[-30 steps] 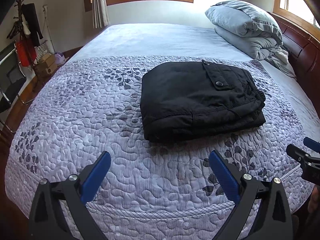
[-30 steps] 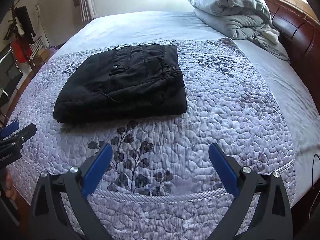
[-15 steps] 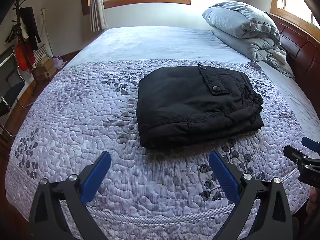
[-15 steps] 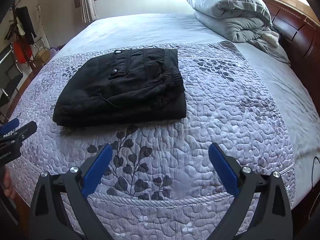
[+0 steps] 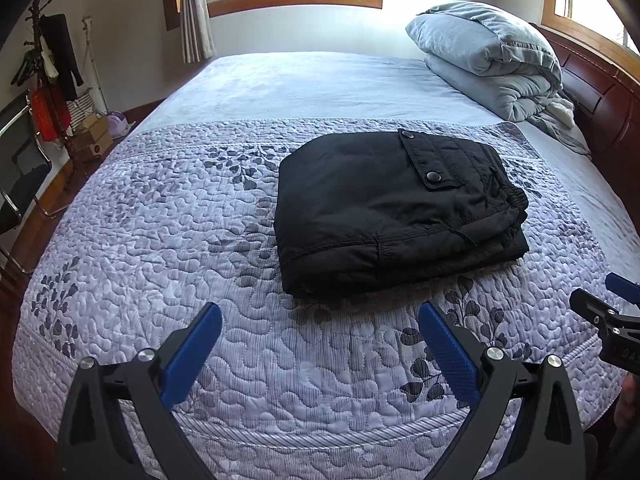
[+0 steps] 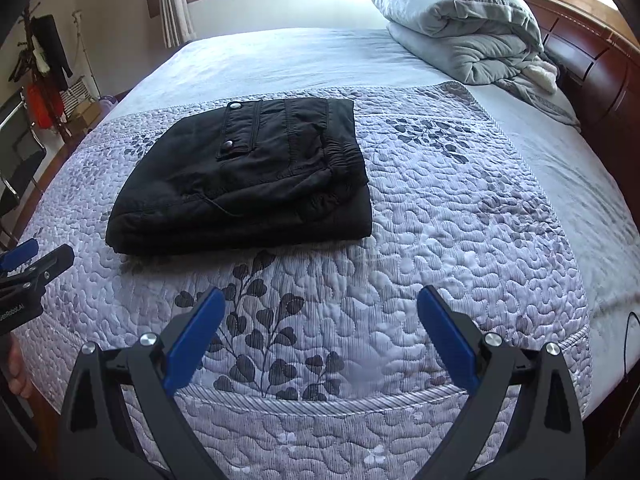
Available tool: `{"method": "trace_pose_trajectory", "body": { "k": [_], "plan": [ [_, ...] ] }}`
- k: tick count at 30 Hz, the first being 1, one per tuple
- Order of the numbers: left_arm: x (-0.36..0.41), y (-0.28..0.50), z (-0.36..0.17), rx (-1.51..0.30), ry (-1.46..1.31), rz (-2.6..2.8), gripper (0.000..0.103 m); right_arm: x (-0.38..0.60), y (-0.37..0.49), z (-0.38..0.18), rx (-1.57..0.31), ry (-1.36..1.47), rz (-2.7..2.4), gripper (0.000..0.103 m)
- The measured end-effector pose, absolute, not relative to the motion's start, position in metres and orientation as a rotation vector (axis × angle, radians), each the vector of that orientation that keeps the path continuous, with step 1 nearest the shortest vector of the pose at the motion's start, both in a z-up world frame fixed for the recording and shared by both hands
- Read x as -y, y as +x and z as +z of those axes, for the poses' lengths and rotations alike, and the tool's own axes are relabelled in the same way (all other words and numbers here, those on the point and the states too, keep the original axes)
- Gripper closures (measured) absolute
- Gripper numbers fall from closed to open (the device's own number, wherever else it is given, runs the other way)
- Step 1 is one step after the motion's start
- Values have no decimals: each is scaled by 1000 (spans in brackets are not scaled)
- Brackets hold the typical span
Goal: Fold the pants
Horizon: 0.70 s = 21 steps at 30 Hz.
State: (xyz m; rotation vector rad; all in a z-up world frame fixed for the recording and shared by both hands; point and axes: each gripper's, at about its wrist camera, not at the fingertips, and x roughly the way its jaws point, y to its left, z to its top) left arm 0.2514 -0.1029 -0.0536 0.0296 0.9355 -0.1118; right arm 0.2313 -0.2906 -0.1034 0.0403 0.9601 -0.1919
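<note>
Black pants point(image 5: 396, 208) lie folded into a thick rectangle on the quilted purple bedspread point(image 5: 160, 240), a snap pocket flap on top. In the right wrist view the same pants point(image 6: 248, 176) sit left of centre. My left gripper point(image 5: 320, 320) hangs open over the quilt, short of the pants' near edge, with nothing between its blue pads. My right gripper point(image 6: 320, 304) is open too, nearer than the pants and to their right. Each gripper shows at the edge of the other's view: the right gripper point(image 5: 616, 312), the left gripper point(image 6: 28, 268).
A folded grey duvet point(image 5: 488, 64) is stacked at the far right by the dark wooden headboard point(image 5: 600, 100). A coat rack point(image 5: 52, 68), boxes and a chair point(image 5: 20, 172) stand on the floor at the left. Windows line the back wall. A black cable point(image 6: 628, 344) hangs at the bed's right edge.
Both grippers have drawn back and risen slightly from the pants, still open. The folded pants have not moved.
</note>
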Motion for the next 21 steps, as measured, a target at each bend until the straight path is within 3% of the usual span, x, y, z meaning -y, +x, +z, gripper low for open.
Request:
{"method": "trace_pose_trajectory", "body": {
  "k": [21],
  "plan": [
    [102, 256, -55, -939, 32, -116, 4, 292, 233, -103, -960, 31, -194, 6]
  ]
}}
